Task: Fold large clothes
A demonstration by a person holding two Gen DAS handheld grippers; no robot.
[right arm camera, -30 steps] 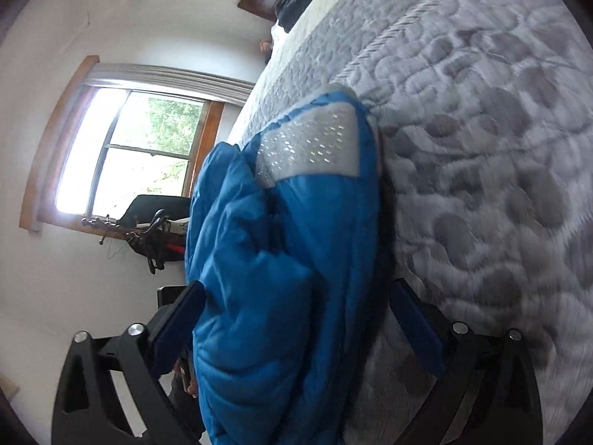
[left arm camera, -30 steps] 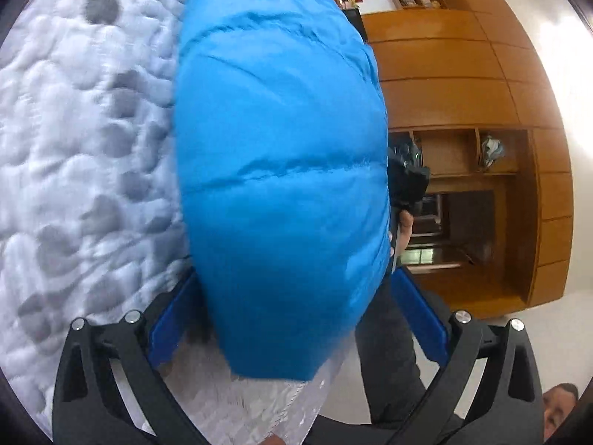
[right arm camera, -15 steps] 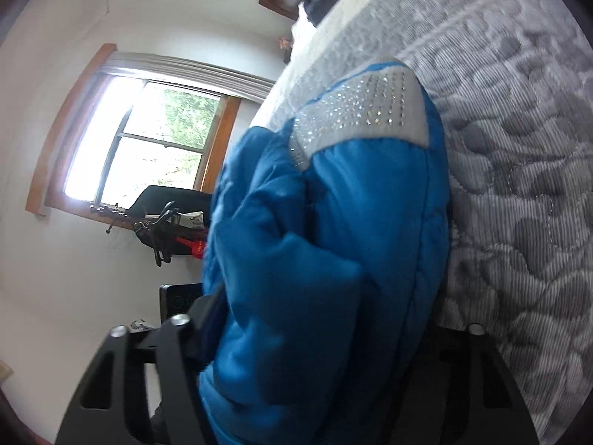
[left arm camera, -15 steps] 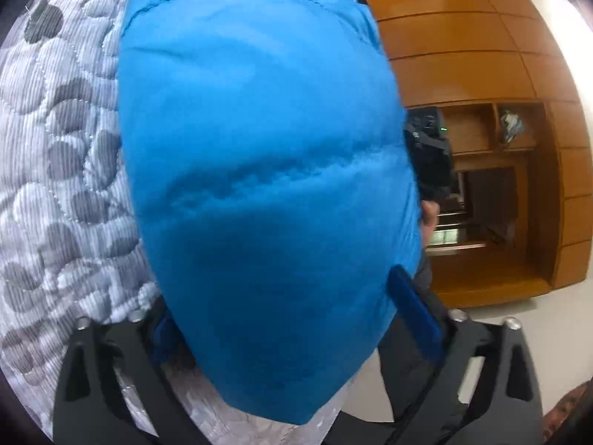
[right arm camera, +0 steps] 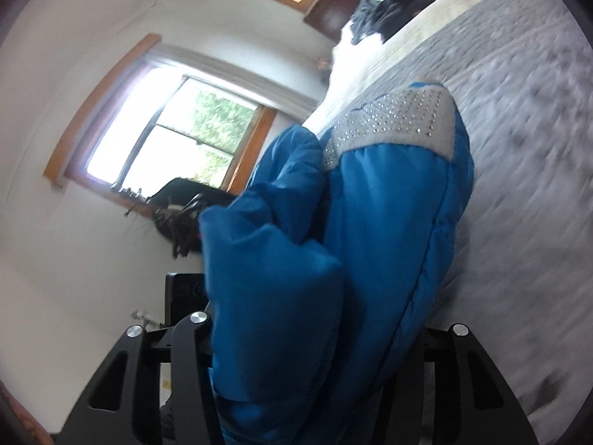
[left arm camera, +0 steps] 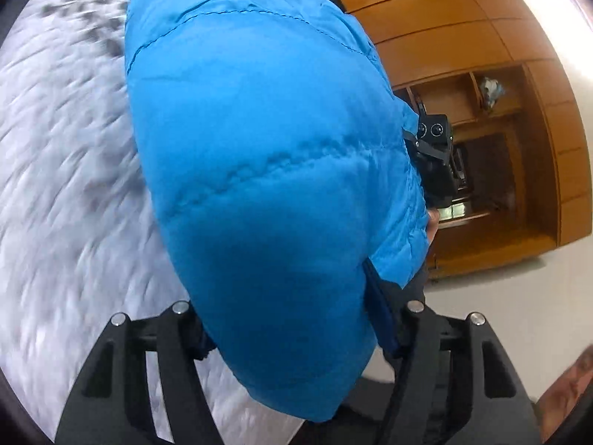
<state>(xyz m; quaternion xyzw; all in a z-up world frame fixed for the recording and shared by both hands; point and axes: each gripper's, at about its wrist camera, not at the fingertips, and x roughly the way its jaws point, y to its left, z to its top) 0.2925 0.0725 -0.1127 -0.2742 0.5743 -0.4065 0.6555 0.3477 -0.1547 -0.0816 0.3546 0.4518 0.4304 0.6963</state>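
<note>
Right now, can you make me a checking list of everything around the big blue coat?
Surface: grey quilted bedspread, blurred.
Job's things: puffy blue jacket, grey sparkly shoulder panel.
Clutter: dark clothes heaped at the bed's far end.
Grippers: left gripper and right gripper both clamp the jacket.
Cables: nothing seen.
Surroundings: wooden cabinets, window.
</note>
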